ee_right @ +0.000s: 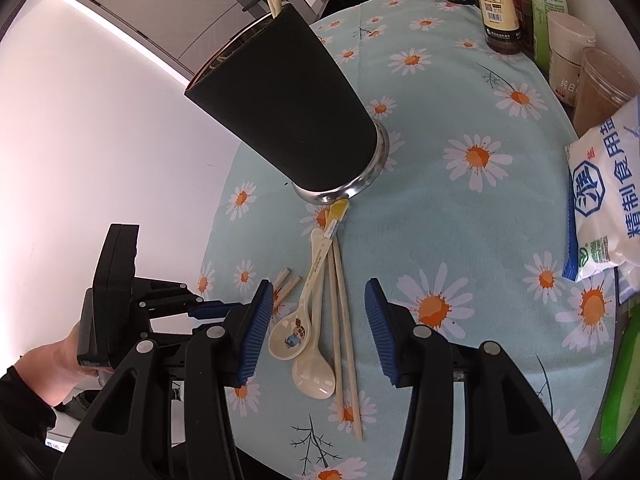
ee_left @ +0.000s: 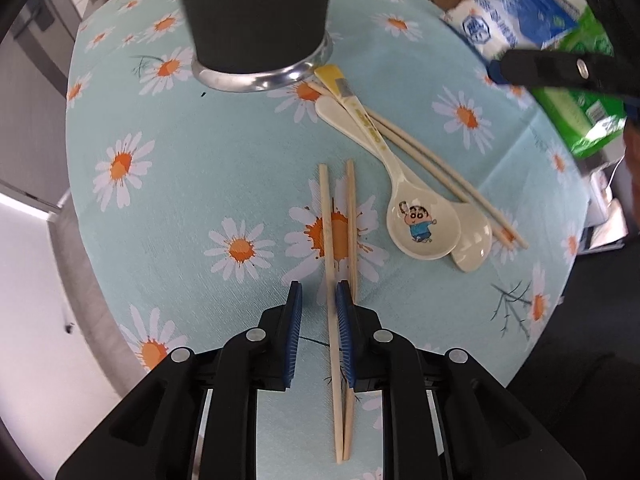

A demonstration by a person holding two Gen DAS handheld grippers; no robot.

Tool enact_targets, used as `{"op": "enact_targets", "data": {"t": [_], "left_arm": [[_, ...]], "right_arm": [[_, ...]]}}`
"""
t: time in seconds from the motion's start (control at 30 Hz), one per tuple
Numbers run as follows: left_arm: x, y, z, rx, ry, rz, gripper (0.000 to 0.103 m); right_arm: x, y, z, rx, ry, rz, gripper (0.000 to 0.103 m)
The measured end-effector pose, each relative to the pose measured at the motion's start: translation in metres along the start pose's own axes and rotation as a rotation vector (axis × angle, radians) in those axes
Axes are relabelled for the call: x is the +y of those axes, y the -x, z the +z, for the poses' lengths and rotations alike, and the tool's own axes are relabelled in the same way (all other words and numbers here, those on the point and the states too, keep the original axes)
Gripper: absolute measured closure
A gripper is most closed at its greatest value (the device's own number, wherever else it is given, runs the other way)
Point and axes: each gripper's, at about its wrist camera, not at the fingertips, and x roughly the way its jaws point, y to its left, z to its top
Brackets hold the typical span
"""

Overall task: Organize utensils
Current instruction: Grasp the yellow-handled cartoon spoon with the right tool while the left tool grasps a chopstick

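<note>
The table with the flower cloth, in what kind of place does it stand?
Probably a home kitchen or dining corner. Sauce bottles and a bag of salt stand along the edge of the table, and spoons and chopsticks lie beside a dark utensil holder.

On the cloth: 4 chopsticks (ee_left: pixel 328 240), 2 spoons (ee_left: pixel 420 216), 1 brush (ee_left: pixel 340 84), 1 black holder (ee_left: pixel 256 16), 1 salt bag (ee_right: pixel 604 200).

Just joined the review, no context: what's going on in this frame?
A person with two handheld grippers is sorting utensils into the black holder. The left gripper is down over a loose chopstick pair; one stick lies between its pads, not clamped. The right gripper hangs open above two spoons.
</note>
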Motion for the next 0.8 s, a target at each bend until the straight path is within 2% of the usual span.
{"op": "enact_targets", "data": {"t": [0.1,0.17,0.2,0.27,0.37,0.57,0.7,0.8], "left_arm": [[-0.006,-0.002,0.003,0.012,-0.019,0.029,0.087],[-0.007,-0.002,0.004,0.013,-0.018,0.049,0.097],[-0.006,-0.002,0.005,0.012,-0.013,0.051,0.098],[-0.003,-0.002,0.006,0.007,0.005,0.031,0.099],[0.000,-0.001,0.006,-0.001,0.013,0.015,0.099],[0.008,0.003,0.001,-0.024,0.058,-0.030,0.099],[0.018,0.005,-0.003,-0.044,0.113,-0.102,0.099],[0.027,0.007,-0.007,-0.067,0.127,-0.107,0.099]], "right_arm": [[0.002,-0.011,0.006,0.041,-0.020,0.009,0.055],[0.001,-0.020,0.009,0.077,-0.053,0.025,0.055],[-0.001,-0.026,0.011,0.106,-0.093,0.063,0.055],[-0.005,-0.037,0.014,0.153,-0.150,0.096,0.055],[-0.006,-0.050,0.019,0.192,-0.187,0.086,0.055],[-0.008,-0.073,0.025,0.256,-0.237,0.017,0.057],[0.003,-0.082,0.032,0.285,-0.226,-0.037,0.070],[0.011,-0.090,0.040,0.300,-0.209,-0.090,0.070]]}}
